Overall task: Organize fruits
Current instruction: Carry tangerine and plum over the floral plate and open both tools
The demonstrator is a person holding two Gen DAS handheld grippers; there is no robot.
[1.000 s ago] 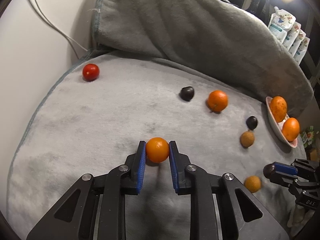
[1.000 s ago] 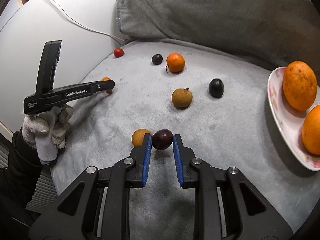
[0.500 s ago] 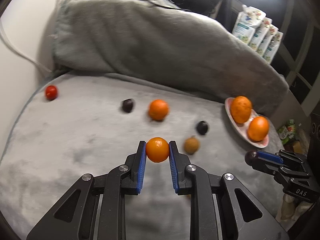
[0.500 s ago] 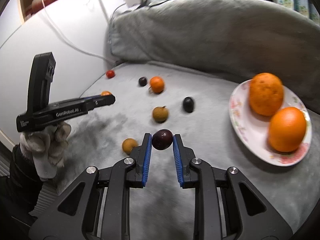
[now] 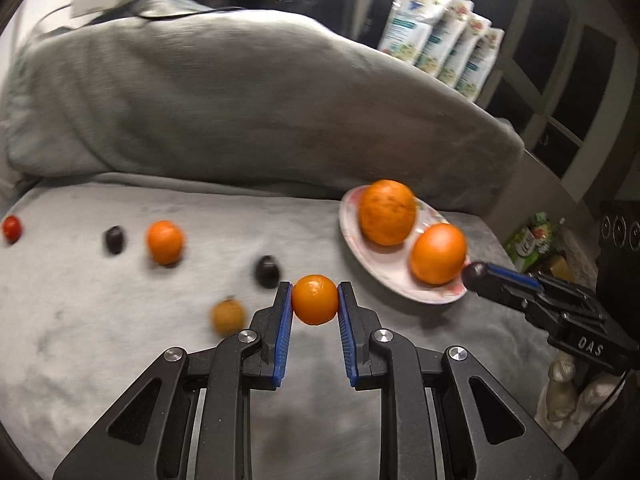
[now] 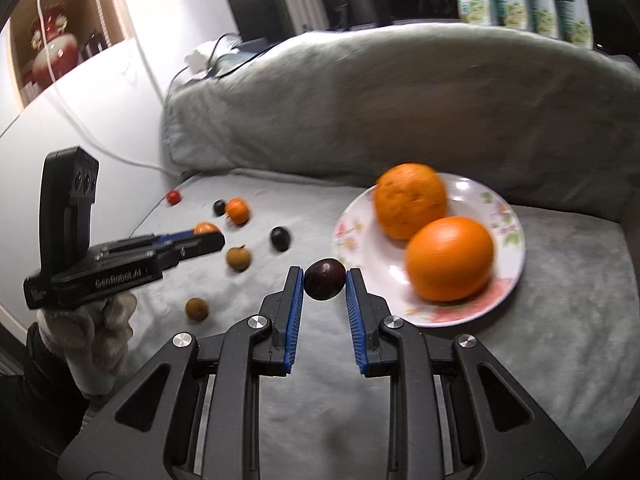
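My left gripper [image 5: 315,300] is shut on a small orange [image 5: 315,299] and holds it above the grey blanket, left of the flowered plate [image 5: 400,280]. My right gripper [image 6: 325,285] is shut on a dark plum [image 6: 325,285] just left of the plate [image 6: 508,216], which holds two big oranges [image 6: 450,258]. On the blanket lie an orange [image 5: 165,242], two dark plums [image 5: 267,271], two brown round fruits [image 6: 239,258] and a red tomato [image 5: 11,229]. The right gripper's tip [image 5: 474,274] shows in the left wrist view beside the plate.
A bulky grey folded blanket [image 5: 240,112] rises behind the fruit. Packets [image 5: 440,36] stand at the back right. A white wall with a cable [image 6: 100,148] is on the left. The gloved left hand [image 6: 92,332] shows in the right wrist view.
Both grippers have moved right toward the plate with their fruit still held. The plate looms larger and nearer in both views.
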